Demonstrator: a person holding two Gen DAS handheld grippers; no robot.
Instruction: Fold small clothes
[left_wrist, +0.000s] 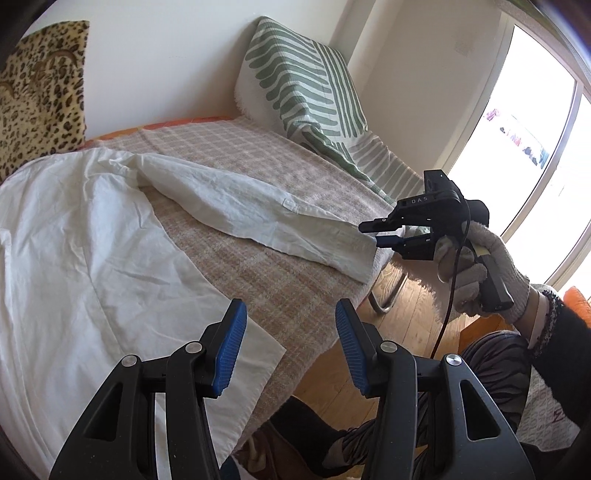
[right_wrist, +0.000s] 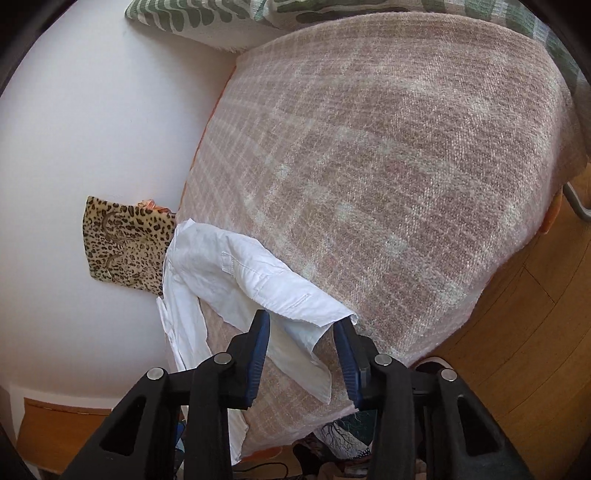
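The white shirt (left_wrist: 92, 229) lies spread on a bed covered by a checked pink-beige blanket (left_wrist: 266, 280). Its body lies to the left of the left gripper (left_wrist: 291, 350) and runs beneath that gripper's left finger, the hem corner ending just below and between the blue pads (left_wrist: 231, 350). The left gripper's jaws stand apart with nothing between them; below the gap lie blanket and the bed's edge. One sleeve (left_wrist: 266, 210) stretches from the shirt's body ahead of the left gripper and off to its right, where its cuff reaches the right gripper (left_wrist: 380, 232), held in a gloved hand (left_wrist: 476, 273) at the bed's corner.

Seen from the right wrist, the cuff (right_wrist: 314, 317) lies in the gap between the right gripper's (right_wrist: 303, 347) blue pads (right_wrist: 258, 354). The jaws stand apart around it, and whether either pad touches the cloth I cannot tell. The rest of the shirt trails away ahead and to the left of this gripper. Farther left a leopard-print cushion (right_wrist: 125, 247) leans on the white wall, and a green-striped cushion (left_wrist: 295, 77) stands at the bed's far end. A wooden floor (right_wrist: 524, 332) lies to the right.
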